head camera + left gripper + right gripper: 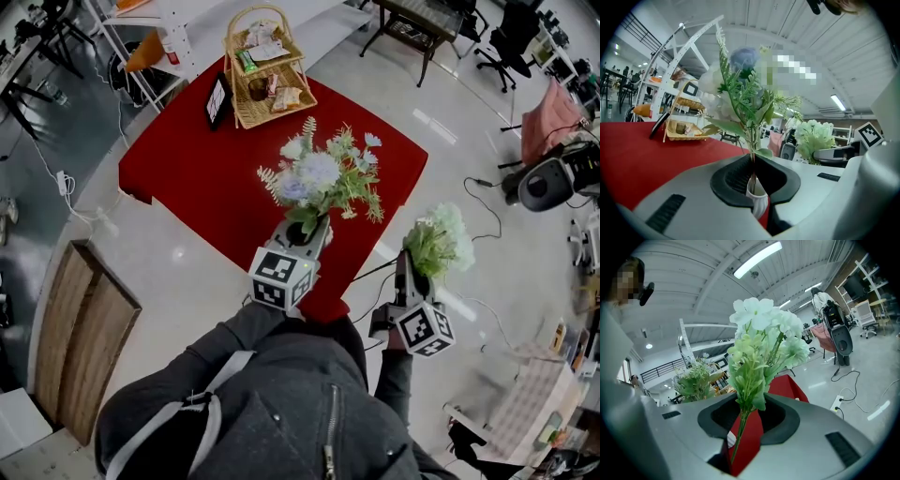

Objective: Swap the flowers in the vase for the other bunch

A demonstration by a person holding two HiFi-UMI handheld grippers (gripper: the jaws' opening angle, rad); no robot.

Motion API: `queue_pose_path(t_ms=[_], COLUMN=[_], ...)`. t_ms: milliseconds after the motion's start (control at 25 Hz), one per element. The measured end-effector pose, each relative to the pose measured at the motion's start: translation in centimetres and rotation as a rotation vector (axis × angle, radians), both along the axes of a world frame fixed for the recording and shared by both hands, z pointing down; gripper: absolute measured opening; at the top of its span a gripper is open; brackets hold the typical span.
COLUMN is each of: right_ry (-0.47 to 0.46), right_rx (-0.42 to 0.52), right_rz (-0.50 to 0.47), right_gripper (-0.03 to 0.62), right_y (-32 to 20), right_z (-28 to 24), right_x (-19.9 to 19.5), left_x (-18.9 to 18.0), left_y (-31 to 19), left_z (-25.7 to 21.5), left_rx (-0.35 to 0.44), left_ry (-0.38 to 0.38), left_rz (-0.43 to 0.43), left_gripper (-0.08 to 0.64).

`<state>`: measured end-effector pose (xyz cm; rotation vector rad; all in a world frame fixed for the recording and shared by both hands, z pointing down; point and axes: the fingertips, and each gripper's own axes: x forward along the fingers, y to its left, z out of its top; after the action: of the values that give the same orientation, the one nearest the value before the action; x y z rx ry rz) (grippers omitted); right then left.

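Note:
A bunch of pale blue and white flowers point(323, 178) stands upright at the near edge of the red table point(187, 169). Its stems point(752, 154) go down into a small white ribbed vase point(758, 202). My left gripper point(307, 228) is shut on those stems just above the vase's mouth, and the left gripper view shows its jaws point(752, 161) meeting around them. My right gripper point(410, 265) holds a second bunch of green and white flowers point(439, 242) upright in the air, off the table's right corner. Its jaws are shut on that bunch's stems point(740, 427).
A wicker basket point(267, 70) with small packets and a dark tablet-like frame point(217, 98) stand at the table's far side. A wooden board point(80, 337) lies on the floor at left. Cables point(492, 202), chairs and equipment lie to the right.

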<state>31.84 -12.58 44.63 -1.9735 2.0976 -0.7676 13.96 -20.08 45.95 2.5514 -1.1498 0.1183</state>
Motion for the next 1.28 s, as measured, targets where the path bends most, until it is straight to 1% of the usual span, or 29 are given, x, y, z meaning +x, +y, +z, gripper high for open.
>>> queue_pose_path(t_ms=[480, 680, 920, 1080, 1280], right_ry=[-0.011, -0.022, -0.033, -0.032, -0.032], right_rx=[0.001, 0.000, -0.005, -0.004, -0.008], right_rz=[0.002, 0.001, 0.007, 0.011, 0.019], right_gripper=[0.114, 0.114, 0.114, 0.114, 0.114], right_y=[-0.4, -0.7, -0.8, -0.4, 0.0], right_z=[-0.1, 0.1, 0.0, -0.1, 0.1], right_x=[-0.1, -0.5, -0.6, -0.5, -0.6], left_x=[-0.1, -0.6, -0.5, -0.5, -0.9], left_y=[0.0, -0.3, -0.4, -0.1, -0.1], left_z=[-1.5, -3.1, -5.4, -7.2, -9.2], left_rx=[0.012, 0.020, 0.034, 0.034, 0.077], left_ry=[0.033, 0.059, 0.088, 0.124, 0.122], left_rz=[0.045, 0.064, 0.110, 0.136, 0.167], left_gripper=[0.028, 0.027, 0.026, 0.026, 0.027])
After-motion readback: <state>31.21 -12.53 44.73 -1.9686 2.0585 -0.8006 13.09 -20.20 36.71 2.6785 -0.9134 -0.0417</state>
